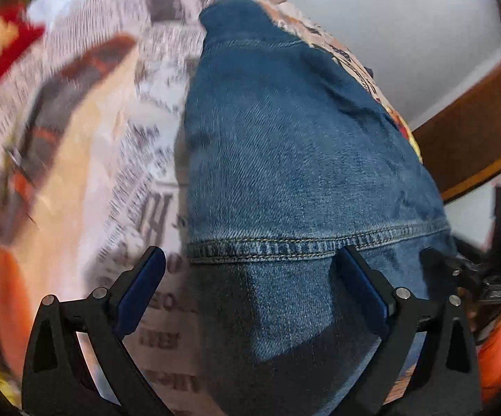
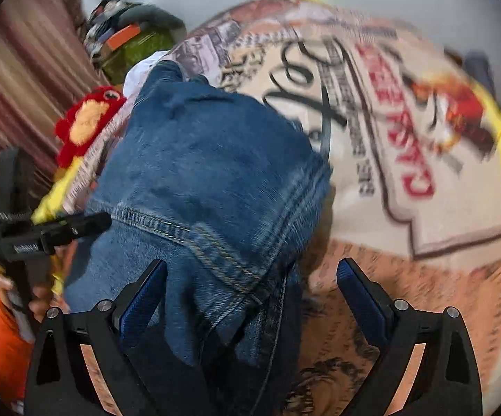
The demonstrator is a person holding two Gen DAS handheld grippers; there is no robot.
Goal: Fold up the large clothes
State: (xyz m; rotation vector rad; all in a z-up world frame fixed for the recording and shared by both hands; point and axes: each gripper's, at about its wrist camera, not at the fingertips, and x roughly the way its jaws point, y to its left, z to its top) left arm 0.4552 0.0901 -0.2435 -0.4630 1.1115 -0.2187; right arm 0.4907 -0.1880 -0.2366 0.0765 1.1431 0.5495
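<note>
Blue denim garment (image 1: 302, 159), bunched, lies on a newsprint-patterned sheet (image 1: 118, 111); stitched hem runs between both claws. Left claw (image 1: 250, 277) spread, hem at its twelve o'clock. Right claw (image 2: 253, 287) spread too, denim edge heaped against its nine o'clock finger. Red plush toy (image 2: 87, 121) at ten o'clock. Risk: closing on several thick layers together, so the fold drags crooked.
</note>
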